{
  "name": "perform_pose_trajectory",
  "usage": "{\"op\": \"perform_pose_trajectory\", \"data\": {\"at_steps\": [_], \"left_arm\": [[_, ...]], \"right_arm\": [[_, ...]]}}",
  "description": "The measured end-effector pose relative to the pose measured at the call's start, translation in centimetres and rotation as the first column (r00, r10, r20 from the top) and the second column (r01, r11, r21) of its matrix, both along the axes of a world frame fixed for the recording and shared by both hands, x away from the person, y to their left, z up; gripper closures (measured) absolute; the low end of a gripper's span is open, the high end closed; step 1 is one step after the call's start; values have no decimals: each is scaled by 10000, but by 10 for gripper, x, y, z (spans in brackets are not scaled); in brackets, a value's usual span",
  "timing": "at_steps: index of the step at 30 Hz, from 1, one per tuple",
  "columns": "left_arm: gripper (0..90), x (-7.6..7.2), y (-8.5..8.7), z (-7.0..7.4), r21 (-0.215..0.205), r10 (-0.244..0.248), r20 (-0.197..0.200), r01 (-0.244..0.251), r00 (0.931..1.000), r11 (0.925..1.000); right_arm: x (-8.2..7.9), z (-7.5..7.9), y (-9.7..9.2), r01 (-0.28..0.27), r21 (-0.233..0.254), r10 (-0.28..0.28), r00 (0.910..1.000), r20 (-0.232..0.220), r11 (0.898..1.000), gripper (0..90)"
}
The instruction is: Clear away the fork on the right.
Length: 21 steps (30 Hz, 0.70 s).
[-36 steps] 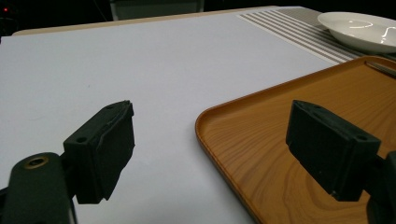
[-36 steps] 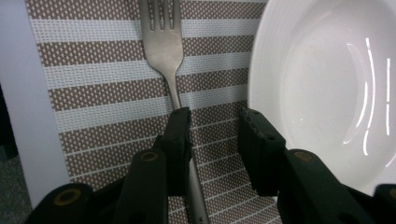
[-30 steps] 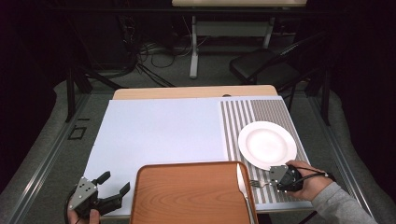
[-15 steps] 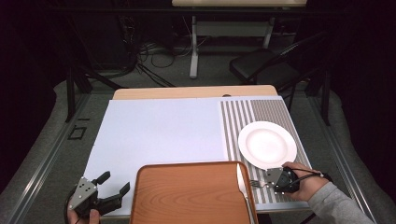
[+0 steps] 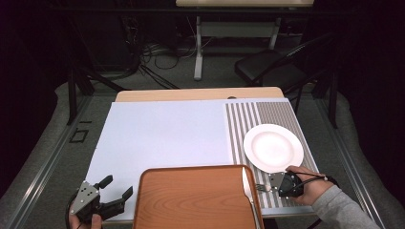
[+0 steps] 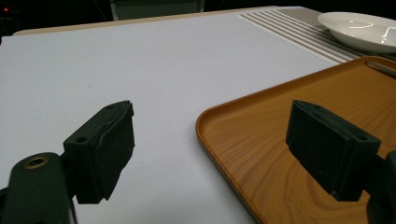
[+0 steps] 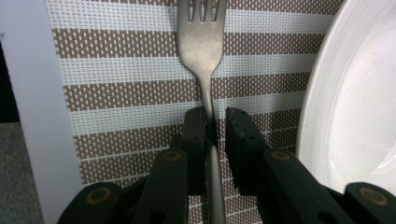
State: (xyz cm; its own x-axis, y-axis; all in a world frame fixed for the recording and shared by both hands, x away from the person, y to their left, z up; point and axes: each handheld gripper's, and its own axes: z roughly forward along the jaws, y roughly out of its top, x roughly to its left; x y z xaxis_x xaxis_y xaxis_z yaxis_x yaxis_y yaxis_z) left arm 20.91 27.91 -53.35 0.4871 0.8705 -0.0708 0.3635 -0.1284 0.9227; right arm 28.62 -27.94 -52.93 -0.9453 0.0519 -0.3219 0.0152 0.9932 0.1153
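A silver fork (image 7: 201, 42) lies on the striped placemat (image 7: 126, 93), tines pointing away, just left of the white plate (image 7: 355, 93). My right gripper (image 7: 215, 114) straddles its handle. The jaws have just been closing. One pad (image 7: 196, 135) touches the handle and a narrow gap remains at the other. In the high view the right gripper (image 5: 272, 183) sits low on the mat at the near right, pointing left at the fork (image 5: 260, 187), below the plate (image 5: 273, 148). My left gripper (image 5: 117, 187) stands open and empty at the near left, beside the wooden tray (image 5: 191, 200).
A silver utensil (image 5: 248, 191) lies along the tray's right edge. In the left gripper view the left gripper (image 6: 210, 135) faces the tray's rim (image 6: 205, 140), with the plate (image 6: 359, 30) far right. The white mat (image 5: 162, 133) covers the table's middle. A chair (image 5: 272, 67) stands beyond.
The right gripper has edged slightly left along the fork by the plate's near rim. The left gripper, tray and plate have not moved.
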Motion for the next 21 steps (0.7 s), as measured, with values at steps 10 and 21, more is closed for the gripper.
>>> {"op": "perform_pose_trajectory", "data": {"at_steps": [10,21], "left_arm": [[155,0,0,0,-10,3,12,-3,10000,10000],[155,0,0,0,-4,9,8,-9,10000,10000]], "right_arm": [[1,0,5,90,-347,-96,9998,-166,9994,828],[0,0,8,-424,-765,418,9991,-90,9962,855]]}}
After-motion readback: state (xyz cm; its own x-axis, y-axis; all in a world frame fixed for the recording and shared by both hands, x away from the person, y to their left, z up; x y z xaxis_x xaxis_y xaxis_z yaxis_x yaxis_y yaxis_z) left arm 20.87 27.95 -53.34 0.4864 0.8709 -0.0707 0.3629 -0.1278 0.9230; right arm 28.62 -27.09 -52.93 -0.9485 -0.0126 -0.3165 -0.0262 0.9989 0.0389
